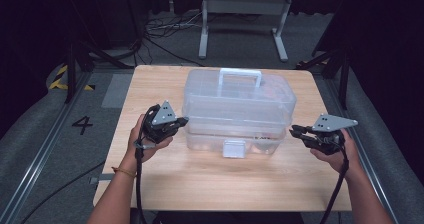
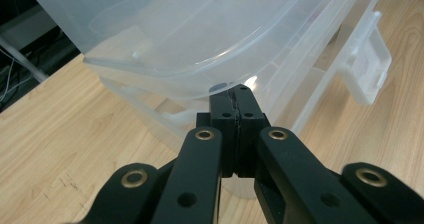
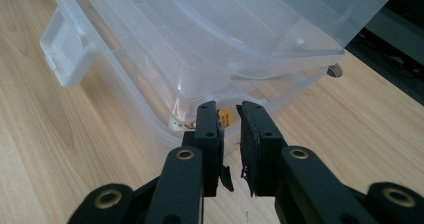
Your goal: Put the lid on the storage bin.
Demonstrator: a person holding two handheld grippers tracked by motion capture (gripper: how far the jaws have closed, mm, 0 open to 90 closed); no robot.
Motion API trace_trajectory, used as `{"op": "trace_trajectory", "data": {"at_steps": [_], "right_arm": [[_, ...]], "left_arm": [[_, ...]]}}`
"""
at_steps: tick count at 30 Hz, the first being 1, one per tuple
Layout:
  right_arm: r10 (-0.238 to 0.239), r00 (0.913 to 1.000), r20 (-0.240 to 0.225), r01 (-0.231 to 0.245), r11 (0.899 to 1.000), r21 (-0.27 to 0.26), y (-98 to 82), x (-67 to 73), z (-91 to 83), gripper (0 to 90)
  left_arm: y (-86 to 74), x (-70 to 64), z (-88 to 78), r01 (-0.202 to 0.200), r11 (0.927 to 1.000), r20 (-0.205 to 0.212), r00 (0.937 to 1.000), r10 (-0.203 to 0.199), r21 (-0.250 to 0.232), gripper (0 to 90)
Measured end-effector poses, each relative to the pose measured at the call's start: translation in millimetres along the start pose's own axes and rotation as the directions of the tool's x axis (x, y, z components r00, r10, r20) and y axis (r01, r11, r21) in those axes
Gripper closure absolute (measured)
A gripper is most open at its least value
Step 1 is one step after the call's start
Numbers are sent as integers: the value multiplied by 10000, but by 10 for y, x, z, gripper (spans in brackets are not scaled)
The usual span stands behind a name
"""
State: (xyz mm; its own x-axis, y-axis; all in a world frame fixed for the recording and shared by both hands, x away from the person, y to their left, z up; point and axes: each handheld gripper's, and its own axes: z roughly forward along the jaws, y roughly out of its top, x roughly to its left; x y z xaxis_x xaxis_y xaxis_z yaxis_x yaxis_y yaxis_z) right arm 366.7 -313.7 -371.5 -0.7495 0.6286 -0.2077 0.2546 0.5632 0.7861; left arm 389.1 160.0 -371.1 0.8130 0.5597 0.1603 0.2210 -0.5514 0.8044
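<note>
High view shows a clear plastic storage box (image 1: 239,109) standing on the middle of a light wooden table (image 1: 165,184), with a white carry handle (image 1: 240,75) on its lid and a translucent front latch (image 1: 234,148) on the side nearest the person. The left gripper (image 1: 181,122), held in the person's left hand (image 1: 145,139), sits at the box's left end with its tips against the box wall. The right gripper (image 1: 296,130), held in the right hand (image 1: 337,151), lies just beside the box's right end, a narrow gap showing between tip and box.

Left gripper view has that gripper's (image 2: 237,101) jaws pressed flat together with nothing between them, their tips right under the overhanging rim of the box (image 2: 200,34); whether they touch the plastic I cannot tell. The latch (image 2: 367,66) hangs off to the right of the jaws.

Right gripper view has its gripper's (image 3: 229,115) jaws a small gap apart, holding nothing, pointed at the lower corner of the box (image 3: 210,39). Through the box wall just beyond the jaws a small yellow item (image 3: 225,118) shows, too unclear to name. The latch (image 3: 67,49) stands at the upper left.
</note>
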Motion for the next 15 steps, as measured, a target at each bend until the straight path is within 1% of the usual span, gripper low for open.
{"op": "trace_trajectory", "data": {"at_steps": [1,6,12,15], "right_arm": [[3,10000,3,-3,10000,-10,1,2,2,791],[8,10000,-11,-8,10000,-12,1,3,-1,791],[-13,10000,-82,13,10000,10,-1,11,6,790],[-39,10000,-80,40,9999,103,-5,18,22,787]], "left_arm": [[-17,-3,1,-29,9999,1,10000,29,120,900],[-53,-15,29,-44,9994,28,10000,43,334,900],[-90,-26,53,-39,9988,67,10000,36,496,900],[-105,-30,66,1,9985,103,9999,-7,552,900]]}}
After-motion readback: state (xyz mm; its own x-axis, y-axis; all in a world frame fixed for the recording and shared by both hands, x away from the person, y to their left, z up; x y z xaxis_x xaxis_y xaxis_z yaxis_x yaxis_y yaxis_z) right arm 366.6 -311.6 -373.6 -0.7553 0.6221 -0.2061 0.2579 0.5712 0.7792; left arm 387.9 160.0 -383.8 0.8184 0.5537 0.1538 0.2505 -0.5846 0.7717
